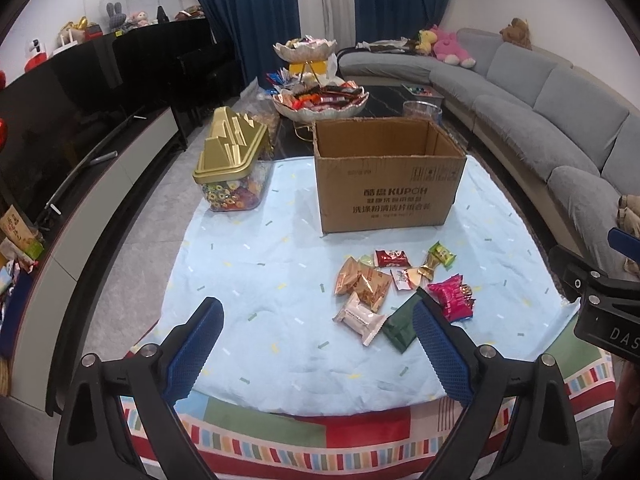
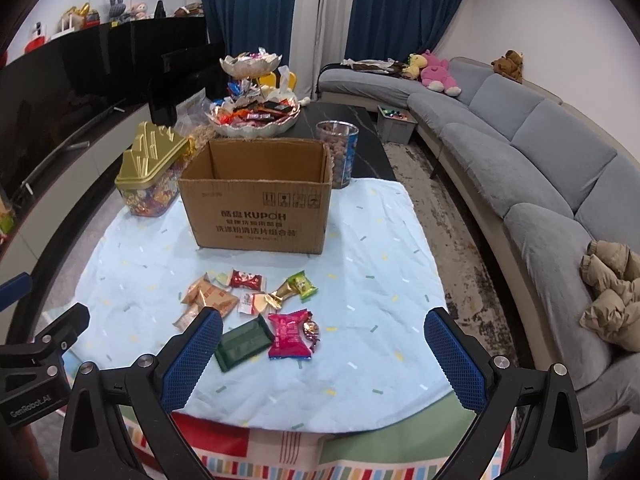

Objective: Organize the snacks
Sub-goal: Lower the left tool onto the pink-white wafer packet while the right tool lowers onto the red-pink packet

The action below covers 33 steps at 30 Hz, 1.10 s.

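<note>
Several wrapped snacks lie loose on the light blue cloth (image 1: pixel 260 280): orange packets (image 1: pixel 362 282), a pale pink packet (image 1: pixel 360 318), a dark green packet (image 1: pixel 400 326), a magenta packet (image 1: pixel 452 298), a red one (image 1: pixel 392 258) and a green one (image 1: pixel 442 255). An open cardboard box (image 1: pixel 388 184) stands behind them. My left gripper (image 1: pixel 318 344) is open and empty above the cloth's near edge, left of the snacks. In the right wrist view my right gripper (image 2: pixel 324 354) is open and empty, with the green packet (image 2: pixel 244 344) and magenta packet (image 2: pixel 290 336) between its fingers' line of sight. The box (image 2: pixel 256 208) is beyond.
A clear candy jar with a gold lid (image 1: pixel 234 160) stands left of the box. A tiered dish of sweets (image 1: pixel 320 98) and a clear tub of nuts (image 2: pixel 338 152) sit behind it. A grey sofa (image 2: pixel 520 168) curves along the right. A dark TV cabinet (image 1: pixel 80 128) runs along the left.
</note>
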### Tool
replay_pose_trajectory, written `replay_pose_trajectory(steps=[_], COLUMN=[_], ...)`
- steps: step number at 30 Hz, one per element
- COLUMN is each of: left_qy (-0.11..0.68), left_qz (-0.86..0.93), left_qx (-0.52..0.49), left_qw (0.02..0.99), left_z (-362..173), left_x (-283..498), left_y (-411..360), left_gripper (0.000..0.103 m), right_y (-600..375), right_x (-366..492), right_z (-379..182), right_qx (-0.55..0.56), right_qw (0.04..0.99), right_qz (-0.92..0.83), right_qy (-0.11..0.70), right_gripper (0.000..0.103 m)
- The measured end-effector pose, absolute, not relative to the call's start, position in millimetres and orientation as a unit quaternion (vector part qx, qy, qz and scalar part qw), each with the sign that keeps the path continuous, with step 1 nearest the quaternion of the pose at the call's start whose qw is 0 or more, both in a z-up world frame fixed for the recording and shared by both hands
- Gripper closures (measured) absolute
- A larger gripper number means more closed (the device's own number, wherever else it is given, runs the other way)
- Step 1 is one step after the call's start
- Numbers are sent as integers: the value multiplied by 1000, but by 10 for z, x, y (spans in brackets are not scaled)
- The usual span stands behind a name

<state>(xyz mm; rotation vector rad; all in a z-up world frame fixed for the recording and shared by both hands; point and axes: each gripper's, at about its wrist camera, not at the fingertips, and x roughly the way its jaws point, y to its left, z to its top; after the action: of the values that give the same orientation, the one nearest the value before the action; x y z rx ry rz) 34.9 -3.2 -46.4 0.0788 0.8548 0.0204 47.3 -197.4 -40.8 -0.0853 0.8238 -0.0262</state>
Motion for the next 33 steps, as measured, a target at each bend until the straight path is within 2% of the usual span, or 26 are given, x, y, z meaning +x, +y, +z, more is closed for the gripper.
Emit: replay_pose_trajectory(steps=[6,33], left_qy=[428,469], left_qz=[-1,-93], left_qx=[44,94], left_qw=[903,873], left_z=[-638,-1602], left_x=[551,1117], left_y=[-71,-255], left_gripper=[9,11], right_y=[-1972,-1773], right_x=[679,1293], right_z=[-642,-1726], right_qx=[-47,-67], right_qw=[906,864], right_qz=[-5,48], right_qy=[421,497], right_gripper=[8,33])
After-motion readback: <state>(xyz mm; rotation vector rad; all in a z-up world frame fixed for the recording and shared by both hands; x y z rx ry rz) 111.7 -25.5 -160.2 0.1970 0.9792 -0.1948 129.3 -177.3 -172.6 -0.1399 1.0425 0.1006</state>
